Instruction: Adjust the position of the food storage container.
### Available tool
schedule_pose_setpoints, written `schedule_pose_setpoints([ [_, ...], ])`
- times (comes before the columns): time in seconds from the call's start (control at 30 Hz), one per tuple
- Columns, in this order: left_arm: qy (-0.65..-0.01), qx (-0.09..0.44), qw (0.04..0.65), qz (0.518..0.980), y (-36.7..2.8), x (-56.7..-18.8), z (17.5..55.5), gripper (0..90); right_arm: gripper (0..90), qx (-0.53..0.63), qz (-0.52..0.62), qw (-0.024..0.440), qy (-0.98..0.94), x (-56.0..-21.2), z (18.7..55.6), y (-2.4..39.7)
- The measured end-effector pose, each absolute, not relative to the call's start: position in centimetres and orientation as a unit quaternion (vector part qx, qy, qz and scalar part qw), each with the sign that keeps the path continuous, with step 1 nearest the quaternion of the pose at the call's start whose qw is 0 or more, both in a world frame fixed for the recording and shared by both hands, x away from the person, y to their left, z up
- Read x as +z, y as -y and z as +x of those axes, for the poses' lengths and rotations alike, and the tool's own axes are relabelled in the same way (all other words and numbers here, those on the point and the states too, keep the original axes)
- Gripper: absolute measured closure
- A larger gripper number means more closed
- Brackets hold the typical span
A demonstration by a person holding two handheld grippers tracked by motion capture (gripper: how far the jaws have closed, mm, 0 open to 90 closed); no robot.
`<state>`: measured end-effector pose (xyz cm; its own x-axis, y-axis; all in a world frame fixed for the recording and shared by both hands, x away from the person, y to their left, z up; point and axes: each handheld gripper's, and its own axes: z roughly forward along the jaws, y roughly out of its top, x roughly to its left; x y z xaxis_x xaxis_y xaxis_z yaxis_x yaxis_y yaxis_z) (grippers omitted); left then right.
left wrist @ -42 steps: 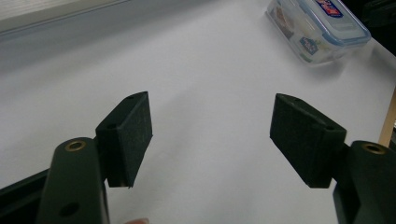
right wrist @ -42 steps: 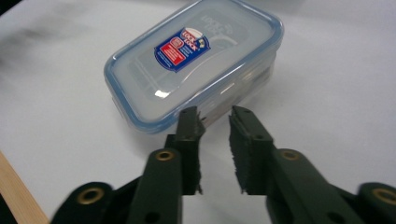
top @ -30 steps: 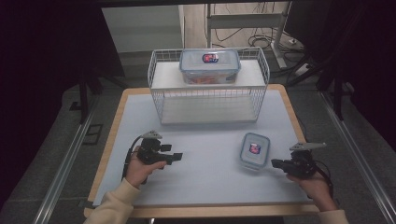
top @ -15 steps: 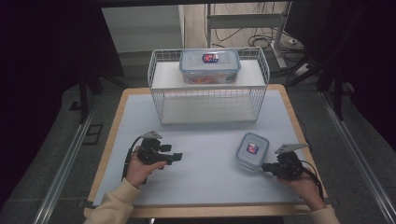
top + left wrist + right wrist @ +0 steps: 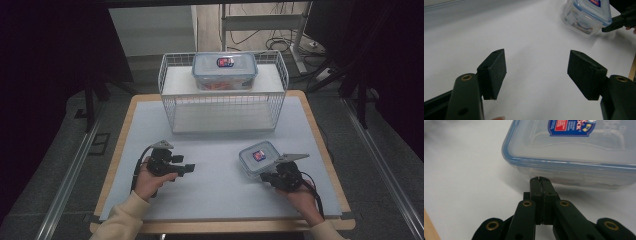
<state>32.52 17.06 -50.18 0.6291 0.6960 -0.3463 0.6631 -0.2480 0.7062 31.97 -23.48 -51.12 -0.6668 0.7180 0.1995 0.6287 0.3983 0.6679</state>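
Small container with a blue-rimmed clear lid sat on the white tabletop toward its near right corner, something dark and reddish dimly visible inside. The right gripper had its fingers pressed tightly together, empty, their tips right at the container's near wall just under the lid rim; whether they actually touched it could not be told. The left gripper, near the near left part of the tabletop, held its fingers spread wide with nothing between them. Compared with a second earlier, the right gripper had come in from the right edge to the container, while the left one stayed put. A red-and-blue label marked the lid, its writing too blurred to read. Farther back, a larger container with a similar label rested on a white wire basket.
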Motion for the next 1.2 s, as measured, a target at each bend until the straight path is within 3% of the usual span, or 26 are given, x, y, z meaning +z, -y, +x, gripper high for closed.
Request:
schedule_pose_setpoints([
  [0.33, -0.432, 0.018, 0.434, 0.791, -17.0, -50.4, 32.6, 31.2, 89.3, 0.374, 0.393, 0.066, -0.838, -51.4, 32.0, 21.6],
  [0.5, -0.432, 0.019, 0.436, 0.789, -17.1, -50.3, 32.7, 31.2, 89.2, 0.402, 0.401, 0.069, -0.820, -49.2, 31.5, 23.8],
  [0.73, -0.434, 0.019, 0.435, 0.789, -17.0, -50.3, 32.8, 31.2, 89.4, 0.419, 0.438, 0.122, -0.786, -46.8, 34.1, 27.5],
  [0.87, -0.435, 0.020, 0.434, 0.788, -17.0, -50.3, 32.8, 31.1, 89.4, 0.396, 0.465, 0.147, -0.778, -47.4, 36.4, 29.0],
  [1.2, -0.447, 0.021, 0.437, 0.780, -17.7, -50.3, 33.0, 29.9, 89.5, 0.365, 0.463, 0.119, -0.799, -49.5, 37.4, 28.3],
])
